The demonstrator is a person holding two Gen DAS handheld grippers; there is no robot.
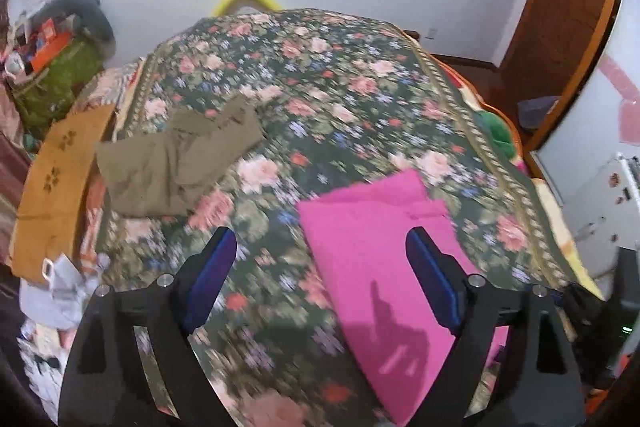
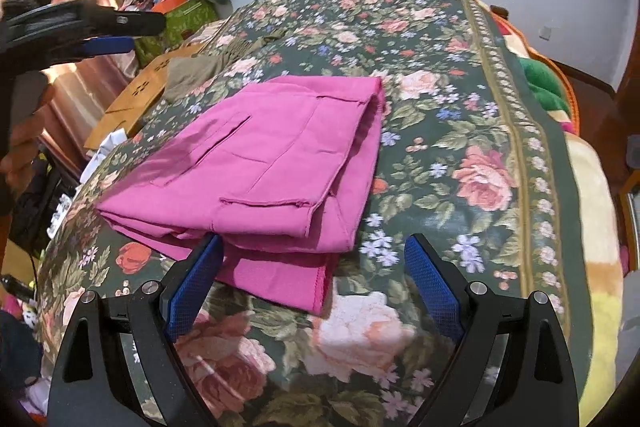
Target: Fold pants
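Observation:
Pink pants (image 2: pixel 264 163) lie folded in a flat stack on the floral bedspread (image 2: pixel 460 131). They also show in the left wrist view (image 1: pixel 380 259), at the lower right. My right gripper (image 2: pixel 314 251) is open and empty, just in front of the near edge of the pink pants. My left gripper (image 1: pixel 320 247) is open and empty, held above the bed. It shows in the right wrist view (image 2: pixel 100 31), raised at the upper left. Olive pants (image 1: pixel 176 159) lie loosely folded at the bed's left side.
An orange-brown cardboard box (image 1: pixel 60 179) sits left of the bed beside a green bag (image 1: pixel 60 83) with clutter on it. A green and cream blanket (image 2: pixel 592 211) lines the bed's right edge. A wooden door (image 1: pixel 560 11) stands at the right.

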